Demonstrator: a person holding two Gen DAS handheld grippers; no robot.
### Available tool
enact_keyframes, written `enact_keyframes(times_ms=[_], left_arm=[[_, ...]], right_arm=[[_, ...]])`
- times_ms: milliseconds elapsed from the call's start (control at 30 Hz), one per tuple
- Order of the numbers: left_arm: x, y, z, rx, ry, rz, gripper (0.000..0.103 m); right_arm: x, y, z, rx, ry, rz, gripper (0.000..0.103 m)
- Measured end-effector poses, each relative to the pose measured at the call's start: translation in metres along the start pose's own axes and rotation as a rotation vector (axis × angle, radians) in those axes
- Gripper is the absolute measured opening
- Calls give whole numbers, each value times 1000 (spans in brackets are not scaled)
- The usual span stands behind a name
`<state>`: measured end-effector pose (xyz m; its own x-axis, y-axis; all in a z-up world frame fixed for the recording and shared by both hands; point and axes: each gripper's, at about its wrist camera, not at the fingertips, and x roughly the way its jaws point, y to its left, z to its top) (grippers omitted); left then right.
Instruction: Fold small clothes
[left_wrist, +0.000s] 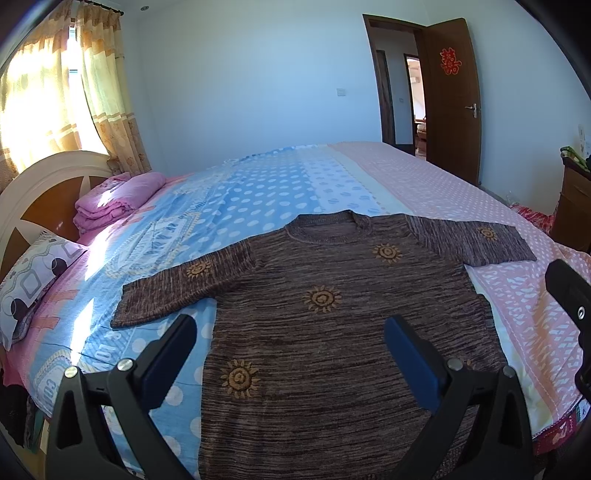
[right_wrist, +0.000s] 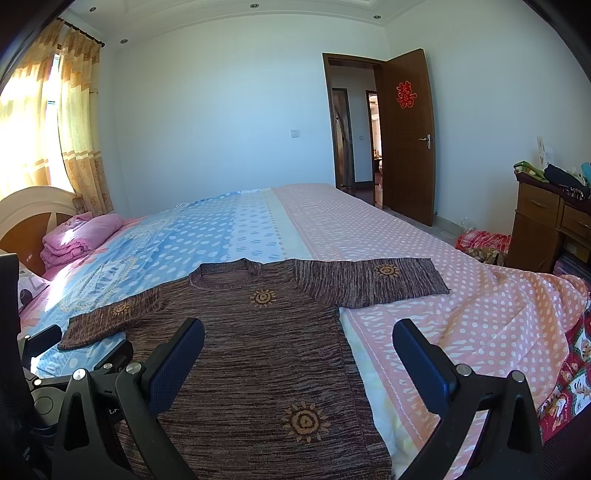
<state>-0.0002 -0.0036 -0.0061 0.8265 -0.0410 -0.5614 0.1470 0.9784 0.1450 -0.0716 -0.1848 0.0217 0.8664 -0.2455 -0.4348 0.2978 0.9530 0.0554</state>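
Observation:
A brown knit sweater with orange sun motifs lies flat and face up on the bed, both sleeves spread out; it also shows in the right wrist view. My left gripper is open and empty above the sweater's lower left part. My right gripper is open and empty above the sweater's lower right edge. The left gripper shows at the left of the right wrist view, and the right gripper's body shows at the right edge of the left wrist view.
The bed has a blue and pink dotted cover. A folded pink blanket and a pillow lie by the headboard. A wooden dresser stands at right, and the door is open.

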Motion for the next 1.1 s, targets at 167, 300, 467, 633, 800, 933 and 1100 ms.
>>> enact_keyframes(times_ms=[167,300,467,633,800,933,1100], left_arm=[[1,-1,-1,-2,3,-3,103],[1,-1,-1,-2,3,-4,103],[2,-2,0,-2,3,-3,103],[2,-2,-2,-3,4,-5,103],[3,-2,-1,-2,5,-6,103],[4,-3,-3,-2,8,-7,103],[7,-4,-5,-4,15,-10,103]], right_arm=[[0,-1,0,-1,5,0,102],[1,-1,-1,-1,6,0,102],[2,-1,-1,-1,6,0,102],[2,-1,-1,-1,5,0,102],[1,-1,-1,0,5,0,102],[2,-1,-1,-1,10,0,102],[5,2,-2,-2,18,0,102]])
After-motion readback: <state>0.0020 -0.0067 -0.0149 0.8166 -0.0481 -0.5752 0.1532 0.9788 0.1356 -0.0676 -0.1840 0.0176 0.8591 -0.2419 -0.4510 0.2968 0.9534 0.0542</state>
